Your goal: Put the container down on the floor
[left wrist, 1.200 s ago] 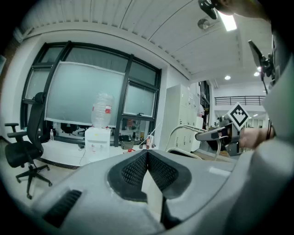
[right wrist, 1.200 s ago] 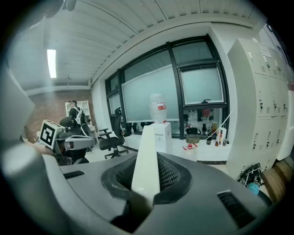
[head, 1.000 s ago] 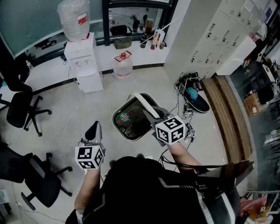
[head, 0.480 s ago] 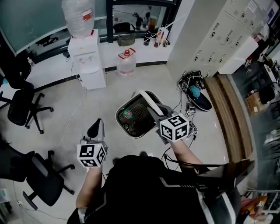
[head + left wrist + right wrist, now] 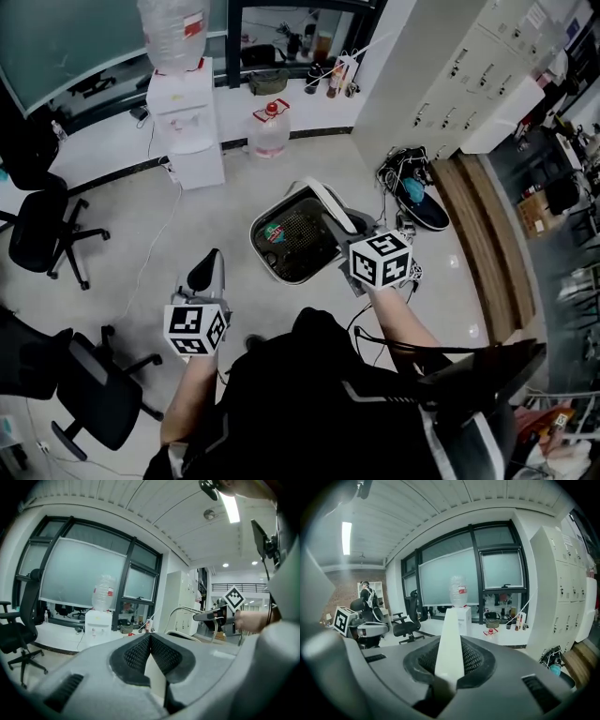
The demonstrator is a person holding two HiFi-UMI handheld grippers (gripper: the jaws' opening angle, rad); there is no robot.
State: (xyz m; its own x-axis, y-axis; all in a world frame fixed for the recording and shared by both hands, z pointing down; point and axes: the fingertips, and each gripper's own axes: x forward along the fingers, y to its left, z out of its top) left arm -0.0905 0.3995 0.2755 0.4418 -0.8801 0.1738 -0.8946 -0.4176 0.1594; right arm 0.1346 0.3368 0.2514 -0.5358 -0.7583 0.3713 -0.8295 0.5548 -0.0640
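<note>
Pale office floor (image 5: 141, 234) below: the basket-like container (image 5: 291, 246) stayed aloft, barely shifted, its white handle (image 5: 450, 634) pinched in the right gripper (image 5: 342, 227) jaws. Left gripper (image 5: 150, 641) jaws closed, empty. Lowering remained undone.

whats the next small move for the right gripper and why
Probably lower the right gripper straight down: its jaws are clamped on the white handle of the container, which seems to hang above the floor.
</note>
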